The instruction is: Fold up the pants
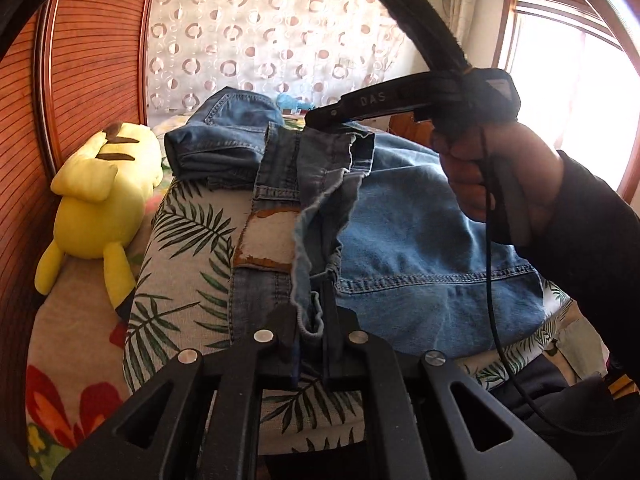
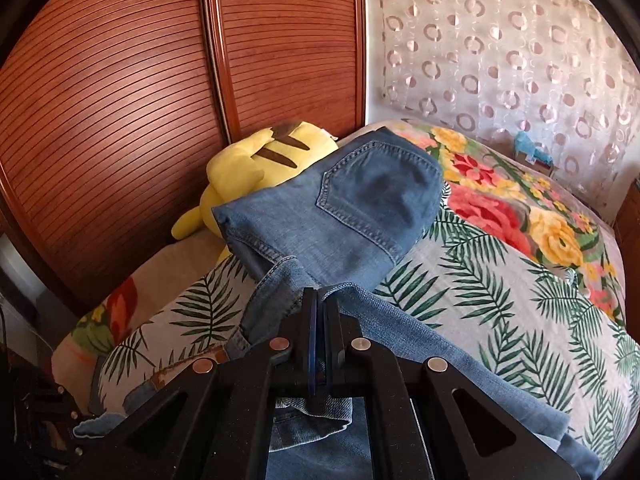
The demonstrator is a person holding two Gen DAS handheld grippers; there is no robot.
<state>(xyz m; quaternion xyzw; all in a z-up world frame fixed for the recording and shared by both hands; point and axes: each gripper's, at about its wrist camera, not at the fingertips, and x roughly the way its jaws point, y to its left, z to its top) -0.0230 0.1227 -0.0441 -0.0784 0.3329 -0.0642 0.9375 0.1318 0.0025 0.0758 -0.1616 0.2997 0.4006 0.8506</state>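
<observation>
A pair of light blue jeans [image 1: 420, 240] lies on the leaf-print bed cover [image 1: 188, 240], its brown-edged waist patch [image 1: 268, 240] facing up. A frayed leg end is lifted over the jeans between both grippers. My left gripper [image 1: 322, 300] is shut on the near part of that frayed edge. My right gripper [image 1: 320, 118], held by a hand in a dark sleeve, is shut on the far part. In the right wrist view the right gripper [image 2: 318, 294] pinches a denim fold [image 2: 400, 320] low over the bed.
A second, darker pair of jeans [image 2: 360, 208] lies folded at the back, pocket up. A yellow plush toy [image 1: 100, 184] rests against the slatted wooden wardrobe doors [image 2: 120, 120]. A flowered blanket [image 2: 540, 220] and a patterned curtain [image 2: 520, 60] are beyond; a bright window [image 1: 580, 80] is at right.
</observation>
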